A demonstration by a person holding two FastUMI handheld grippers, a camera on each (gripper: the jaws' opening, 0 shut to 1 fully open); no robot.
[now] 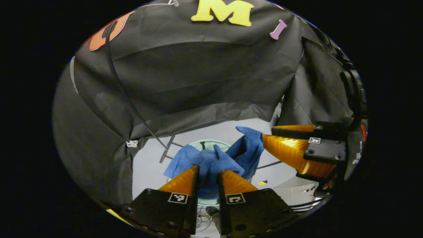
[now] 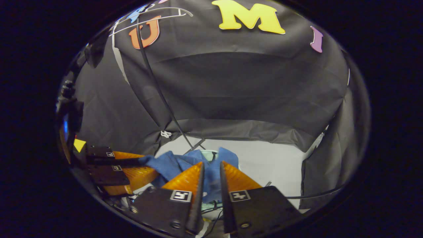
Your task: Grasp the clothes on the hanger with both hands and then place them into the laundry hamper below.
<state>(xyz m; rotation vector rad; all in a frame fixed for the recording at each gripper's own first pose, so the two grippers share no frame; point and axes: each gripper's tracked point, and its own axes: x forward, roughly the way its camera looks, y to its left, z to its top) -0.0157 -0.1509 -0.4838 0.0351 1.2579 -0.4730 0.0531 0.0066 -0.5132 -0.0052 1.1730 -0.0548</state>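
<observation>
Blue garment [image 1: 211, 162] is bunched up and hanging between the two grippers, right over the pale green laundry hamper [image 1: 206, 144], which sits on the light floor [image 1: 145, 172] below. In the left gripper view the hamper's round rim peeks out just behind the cloth, and another bit of it shows under the cloth near the fingers, so the fabric is draped above the opening; can't really tell if any of it is touching the inside yet, and what's in the hamper is hidden by the cloth. The left gripper [image 1: 208, 173] has its fingers drawn in narrow with a fold of the blue cloth pinched between them. The right gripper [image 1: 264, 137] comes in from the right side of that same view, above and beside the hamper, with its tips clamped on another corner of the garment that sticks up. In the right gripper view, the right gripper [image 2: 211, 168] is also narrow with blue fabric caught in the gap, and the garment [image 2: 172, 165] spreads off to the left toward the left gripper [image 2: 145, 163], which has hold of the far end. A sliver of the hamper [image 2: 210, 152] rim shows just past the cloth there. A black cable [image 1: 122, 89] runs down the booth wall to the floor behind the hamper.
</observation>
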